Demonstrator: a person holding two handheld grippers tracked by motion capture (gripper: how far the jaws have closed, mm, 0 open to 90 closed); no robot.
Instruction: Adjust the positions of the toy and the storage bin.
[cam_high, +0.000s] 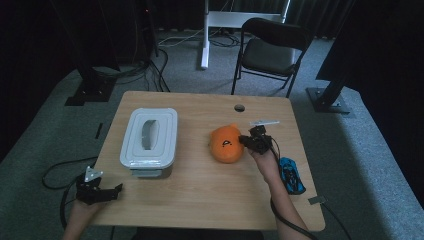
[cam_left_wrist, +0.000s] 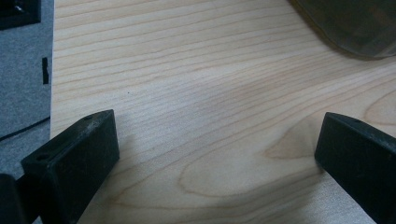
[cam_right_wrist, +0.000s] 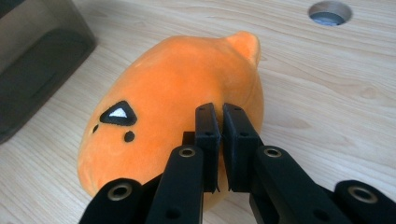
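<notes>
resting, table (cam_high: 200, 190): wooden top lay under both tongs.
container (cam_high: 149, 136): white lidded box stood ahead of the left gripper (cam_high: 107, 192), apart from it.
plush toy (cam_high: 226, 144): orange, lay just left of the right gripper (cam_high: 243, 140), touching its tips.
left gripper: jaws stood wide apart, nothing between.
right gripper: jaws were together against the plush toy's side.

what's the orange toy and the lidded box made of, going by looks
Orange toy: likely plush, with a matte, velvety nap and stitched-looking black face marks. Lidded box: probably hard plastic, with a smooth pale grey-white lid, moulded ridges and rounded corners.
</notes>
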